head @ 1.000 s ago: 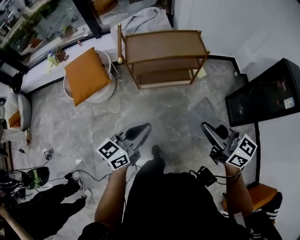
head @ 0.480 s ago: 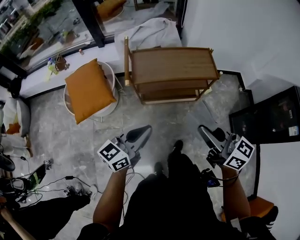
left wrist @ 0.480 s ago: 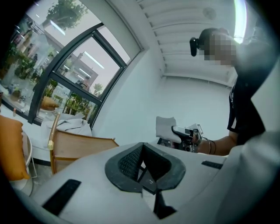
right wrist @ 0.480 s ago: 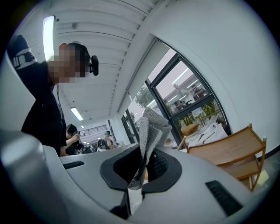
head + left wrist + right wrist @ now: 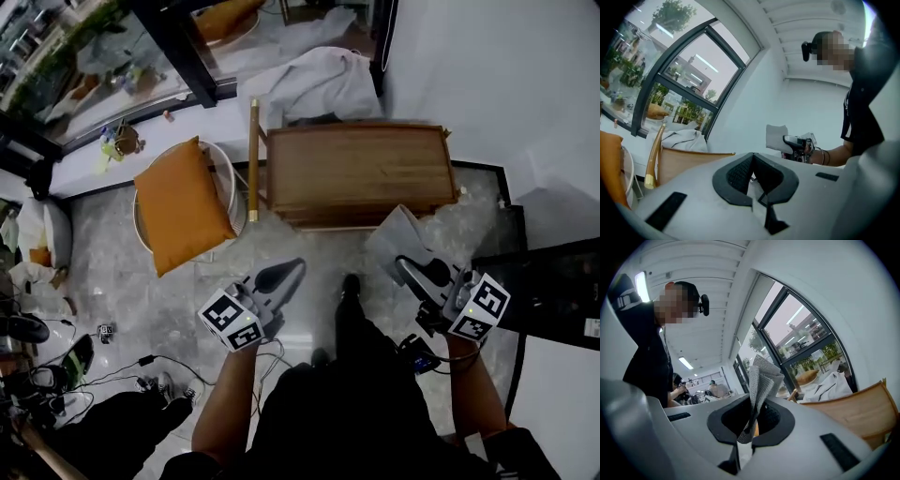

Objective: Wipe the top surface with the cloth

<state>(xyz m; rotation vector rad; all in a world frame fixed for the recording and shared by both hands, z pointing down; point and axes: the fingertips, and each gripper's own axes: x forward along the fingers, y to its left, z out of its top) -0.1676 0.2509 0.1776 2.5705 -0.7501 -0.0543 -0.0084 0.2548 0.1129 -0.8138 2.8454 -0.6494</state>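
while the right gripper (image 5: 752, 427) clamps the grey cloth (image 5: 761, 380) between its jaws, left gripper (image 5: 286, 272) closed, empty

Looks like a lounge corner of an office: grey marble floor (image 5: 309, 248), tall windows (image 5: 670, 70), wooden shelf (image 5: 356, 169), orange cushion (image 5: 183, 216) on a round chair (image 5: 223, 161), loose cables (image 5: 155, 361).
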